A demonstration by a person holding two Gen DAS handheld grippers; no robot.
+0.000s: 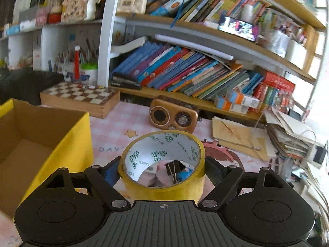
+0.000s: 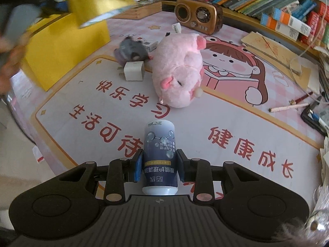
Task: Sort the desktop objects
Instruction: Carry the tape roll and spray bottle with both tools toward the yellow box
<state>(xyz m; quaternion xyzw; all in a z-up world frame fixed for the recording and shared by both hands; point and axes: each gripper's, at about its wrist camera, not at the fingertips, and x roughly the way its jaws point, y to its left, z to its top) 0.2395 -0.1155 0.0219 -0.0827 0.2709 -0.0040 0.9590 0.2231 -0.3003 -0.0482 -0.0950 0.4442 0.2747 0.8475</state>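
My left gripper [image 1: 162,168] is shut on a roll of yellow tape [image 1: 164,187] and holds it in the air just right of an open yellow box [image 1: 67,144]. The tape [image 2: 96,6] and the box [image 2: 61,41] also show at the upper left of the right wrist view, blurred. My right gripper [image 2: 159,164] is shut on a dark blue and white bottle [image 2: 160,156] above the desk mat. A pink plush pig [image 2: 178,70], a white charger plug [image 2: 133,71] and a grey plush toy [image 2: 131,48] lie on the mat ahead.
A brown retro radio [image 2: 198,15] stands at the back by the bookshelf [image 1: 185,70]. A chessboard box [image 1: 80,97] sits behind the yellow box. Paper stacks [image 1: 287,135], envelopes [image 2: 273,49] and pens [image 2: 287,108] crowd the right side. A binder clip [image 1: 172,169] shows through the tape roll.
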